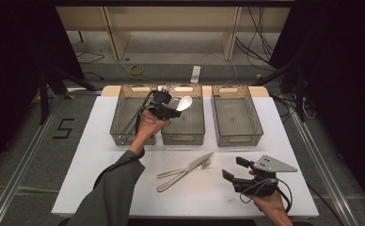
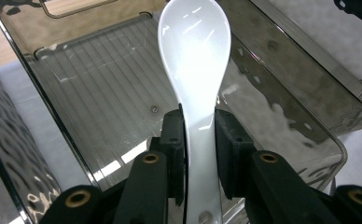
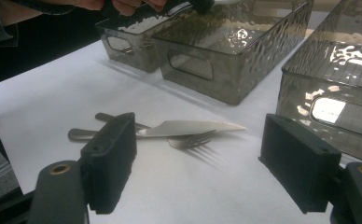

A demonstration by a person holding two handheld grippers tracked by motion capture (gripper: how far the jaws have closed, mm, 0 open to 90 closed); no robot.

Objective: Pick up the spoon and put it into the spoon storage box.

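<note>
The left tool [image 1: 171, 109] is clamped on the handle of a white spoon [image 2: 195, 70], its pads pressing either side of the stem. The spoon's bowl hangs above the middle bin [image 1: 183, 127], the landmark here, pointing toward that bin's far end. A second bin [image 1: 124, 123] touches the middle bin on its left and a third bin [image 1: 234, 120] stands just beside it on the right. Nearer the person than the middle bin, a knife [image 1: 190, 167] and a fork [image 3: 188, 141] lie crossed on the white desk [image 1: 100, 165]. The right tool [image 1: 234, 168] rests further right of them, jaws wide apart and holding nothing.
</note>
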